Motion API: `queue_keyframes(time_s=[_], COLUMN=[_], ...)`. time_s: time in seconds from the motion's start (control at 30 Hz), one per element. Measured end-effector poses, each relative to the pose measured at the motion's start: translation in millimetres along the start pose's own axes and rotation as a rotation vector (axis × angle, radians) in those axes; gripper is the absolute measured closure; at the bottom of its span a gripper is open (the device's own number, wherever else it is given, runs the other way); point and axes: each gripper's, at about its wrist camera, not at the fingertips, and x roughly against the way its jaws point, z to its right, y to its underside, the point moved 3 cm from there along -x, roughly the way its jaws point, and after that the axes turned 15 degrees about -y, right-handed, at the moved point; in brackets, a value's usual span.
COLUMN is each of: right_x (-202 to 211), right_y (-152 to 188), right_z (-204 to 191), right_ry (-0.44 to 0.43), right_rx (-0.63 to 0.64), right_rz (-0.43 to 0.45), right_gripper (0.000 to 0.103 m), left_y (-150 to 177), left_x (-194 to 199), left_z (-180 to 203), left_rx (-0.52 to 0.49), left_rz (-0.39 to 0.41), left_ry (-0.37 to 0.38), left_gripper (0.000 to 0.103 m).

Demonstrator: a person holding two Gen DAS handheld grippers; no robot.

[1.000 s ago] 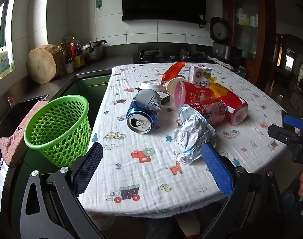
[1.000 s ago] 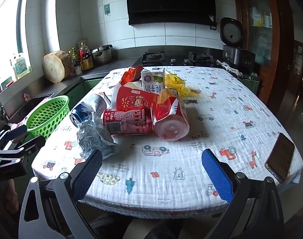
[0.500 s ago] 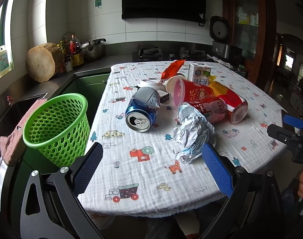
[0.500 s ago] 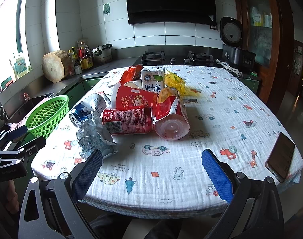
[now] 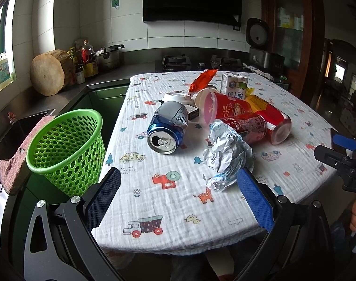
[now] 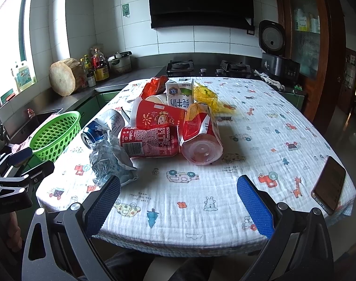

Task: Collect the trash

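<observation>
Both grippers, the left gripper [image 5: 179, 197] and right gripper [image 6: 179, 199], hang spread wide with nothing between their blue pads. Left of the left gripper stands the green mesh basket [image 5: 65, 147]. Ahead of it lies a dented blue can [image 5: 168, 126], then crumpled paper [image 5: 227, 154] by its right pad. Ahead of the right gripper lie a Coke can [image 6: 152, 141] and red cup [image 6: 201, 138]; far right, a phone [image 6: 330, 185].

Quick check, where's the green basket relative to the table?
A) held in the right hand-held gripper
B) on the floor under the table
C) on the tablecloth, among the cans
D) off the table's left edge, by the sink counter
D: the green basket stands beyond the left edge of the table, next to the sink counter, with no trash visible inside.
</observation>
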Motion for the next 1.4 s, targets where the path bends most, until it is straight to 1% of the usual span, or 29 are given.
queue_keyframes(time_s=[1.4], right_x=[-3.7], right_y=[-1.2], right_z=[3.7], right_ry=[0.003], right_rx=[0.000], right_rz=[-0.007], right_gripper=[0.006], left_y=[-1.6], left_x=[-6.3], left_z=[4.6], left_rx=[-0.009], left_rz=[-0.002], left_ry=[-0.007], left_gripper=[0.005])
